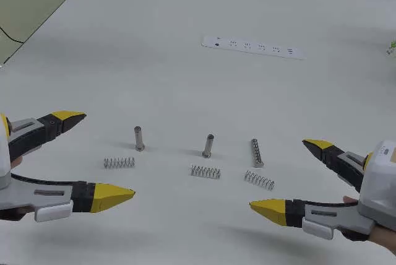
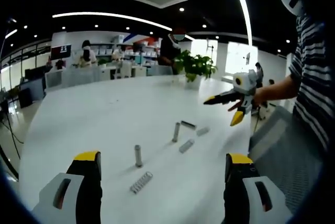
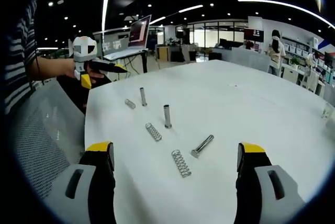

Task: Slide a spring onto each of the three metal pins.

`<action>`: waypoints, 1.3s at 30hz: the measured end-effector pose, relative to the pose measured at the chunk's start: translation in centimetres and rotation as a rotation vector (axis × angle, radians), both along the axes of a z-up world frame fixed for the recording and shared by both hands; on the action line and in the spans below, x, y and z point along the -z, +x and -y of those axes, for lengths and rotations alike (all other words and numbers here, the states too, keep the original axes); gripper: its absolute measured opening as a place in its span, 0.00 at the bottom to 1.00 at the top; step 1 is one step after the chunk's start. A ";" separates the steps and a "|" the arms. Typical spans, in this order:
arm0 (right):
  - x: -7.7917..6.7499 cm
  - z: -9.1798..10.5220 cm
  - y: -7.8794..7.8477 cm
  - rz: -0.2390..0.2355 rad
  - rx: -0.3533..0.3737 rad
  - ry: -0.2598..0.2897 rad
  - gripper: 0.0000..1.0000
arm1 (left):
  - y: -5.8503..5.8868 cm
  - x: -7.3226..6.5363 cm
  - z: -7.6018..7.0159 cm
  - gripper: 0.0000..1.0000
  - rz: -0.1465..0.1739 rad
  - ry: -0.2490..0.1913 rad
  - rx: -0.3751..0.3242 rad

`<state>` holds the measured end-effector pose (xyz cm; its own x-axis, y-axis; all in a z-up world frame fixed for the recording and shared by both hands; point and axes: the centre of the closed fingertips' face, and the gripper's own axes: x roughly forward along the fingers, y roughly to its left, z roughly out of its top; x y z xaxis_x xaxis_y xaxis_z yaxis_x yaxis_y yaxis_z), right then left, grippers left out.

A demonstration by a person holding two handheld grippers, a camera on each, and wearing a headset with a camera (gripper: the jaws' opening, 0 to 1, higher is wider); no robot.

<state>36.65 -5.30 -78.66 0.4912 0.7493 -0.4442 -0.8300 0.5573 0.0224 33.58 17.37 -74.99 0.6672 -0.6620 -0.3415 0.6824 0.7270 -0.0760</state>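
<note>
With jaws spread wide and empty, the left gripper (image 1: 108, 154) and right gripper (image 1: 277, 173) flank a row on the white table (image 1: 185, 85): left pin (image 1: 139, 139) and middle pin (image 1: 208, 145) upright (right pin (image 1: 256, 153) lying flat), with left spring (image 1: 119, 163), middle spring (image 1: 205, 171) and right spring (image 1: 258, 180) loose beside them.

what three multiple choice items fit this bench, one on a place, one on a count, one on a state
1. Where is the power strip?
A) beyond the pins
B) between the grippers
C) under a spring

2. How many springs lie on the table?
A) two
B) three
C) five

3. How is the right pin?
A) upright
B) lying down
C) wearing a spring

1 A: it lies past the pin row.
2 B: one lies before each pin.
3 B: the right gripper view shows it flat, the other two standing.
</note>
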 end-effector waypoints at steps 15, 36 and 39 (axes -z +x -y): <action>0.0 0.1 -0.1 0.003 -0.004 -0.006 0.97 | -0.2 0.0 0.1 0.98 -0.002 -0.002 0.001; 0.1 -0.1 -0.2 0.002 -0.005 -0.003 0.97 | -0.2 0.2 -0.1 0.98 -0.006 -0.001 0.000; 0.2 0.0 -0.3 0.004 -0.008 -0.006 0.98 | -0.2 0.2 -0.1 0.98 -0.005 -0.002 0.002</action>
